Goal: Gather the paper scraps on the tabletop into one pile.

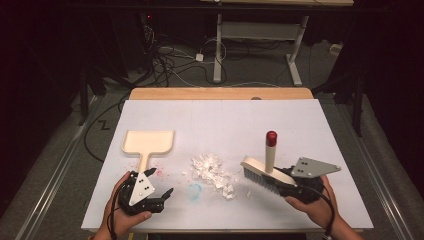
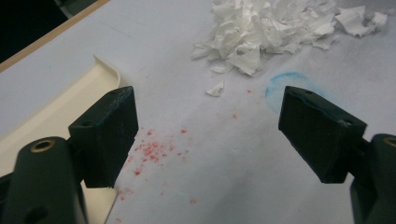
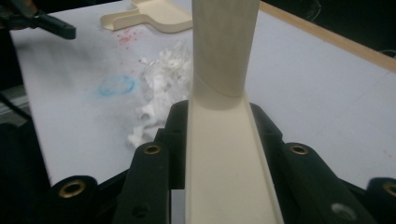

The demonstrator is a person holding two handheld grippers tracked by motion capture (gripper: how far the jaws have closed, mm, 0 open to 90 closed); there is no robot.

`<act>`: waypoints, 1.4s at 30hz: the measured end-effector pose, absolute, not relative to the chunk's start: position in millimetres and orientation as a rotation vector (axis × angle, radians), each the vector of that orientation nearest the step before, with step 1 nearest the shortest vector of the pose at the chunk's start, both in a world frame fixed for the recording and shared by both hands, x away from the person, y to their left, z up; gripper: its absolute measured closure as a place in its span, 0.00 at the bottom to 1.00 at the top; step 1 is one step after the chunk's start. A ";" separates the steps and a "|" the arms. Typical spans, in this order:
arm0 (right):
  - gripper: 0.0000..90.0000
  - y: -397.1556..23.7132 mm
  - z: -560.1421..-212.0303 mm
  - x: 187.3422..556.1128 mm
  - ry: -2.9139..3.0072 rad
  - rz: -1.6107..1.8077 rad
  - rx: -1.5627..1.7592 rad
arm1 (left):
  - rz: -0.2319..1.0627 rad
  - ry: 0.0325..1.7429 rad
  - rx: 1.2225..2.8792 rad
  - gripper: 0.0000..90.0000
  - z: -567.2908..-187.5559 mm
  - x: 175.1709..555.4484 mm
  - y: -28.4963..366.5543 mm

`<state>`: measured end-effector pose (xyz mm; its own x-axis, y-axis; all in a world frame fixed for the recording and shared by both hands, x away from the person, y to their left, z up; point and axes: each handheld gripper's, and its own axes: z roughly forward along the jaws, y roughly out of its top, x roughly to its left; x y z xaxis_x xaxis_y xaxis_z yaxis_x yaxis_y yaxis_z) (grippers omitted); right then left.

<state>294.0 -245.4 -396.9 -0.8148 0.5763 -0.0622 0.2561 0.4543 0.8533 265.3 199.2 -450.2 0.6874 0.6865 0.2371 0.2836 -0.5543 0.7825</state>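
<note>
A cream dustpan [image 1: 148, 141] lies flat at the table's left, its handle pointing toward my left gripper [image 1: 161, 182]. That gripper rests low by the handle's end with its jaws wide apart and nothing between them. In the left gripper view [image 2: 212, 135] the dustpan [image 2: 56, 107] lies just left of the left jaw. A pile of white paper scraps [image 1: 212, 170] [image 2: 266, 28] sits mid-table. My right gripper [image 1: 285, 182] [image 3: 222, 135] is shut on the cream back of a brush [image 1: 260, 172] [image 3: 224, 163], right of the pile. The brush's red-capped handle [image 1: 271, 145] stands upright.
A blue ring mark [image 1: 195, 190] [image 2: 280, 86] and red specks [image 2: 152, 151] stain the white table cover [image 1: 225, 120]. The wooden table edge [image 1: 220, 93] runs along the far side. Beyond it, cables and a desk frame [image 1: 260, 30] stand on the floor.
</note>
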 end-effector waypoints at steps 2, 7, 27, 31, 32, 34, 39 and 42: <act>0.76 -263.9 -401.2 286.4 2.381 1.296 0.709 | 0.690 0.741 2.151 0.21 -450.3 265.3 198.4; 0.76 -276.9 -409.9 277.5 2.444 1.286 0.686 | 0.690 0.736 2.153 0.21 -449.9 265.2 196.3; 0.76 -185.8 -433.8 303.9 2.516 1.330 0.490 | 0.675 0.729 2.164 0.21 -452.4 268.5 198.5; 0.76 -165.3 -432.4 317.8 2.478 1.367 0.479 | 0.673 0.730 2.167 0.21 -452.7 268.4 200.0; 0.76 -161.0 -432.1 320.8 2.469 1.380 0.479 | 0.672 0.730 2.167 0.21 -453.0 268.5 200.2; 0.76 -154.4 -431.3 326.3 2.458 1.391 0.481 | 0.670 0.729 2.168 0.21 -453.4 268.7 200.2; 0.76 -158.5 -424.5 326.9 2.461 1.376 0.479 | 0.669 0.724 2.174 0.21 -454.0 266.6 200.9; 0.76 -174.2 -417.1 322.1 2.452 1.393 0.488 | 0.671 0.730 2.169 0.21 -453.9 265.8 201.7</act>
<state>322.1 -174.2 -417.1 -0.9042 0.4207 -0.0739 0.1519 0.4784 0.8649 265.8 201.7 -453.9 0.7016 0.6737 0.2320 0.2875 -0.5656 0.7730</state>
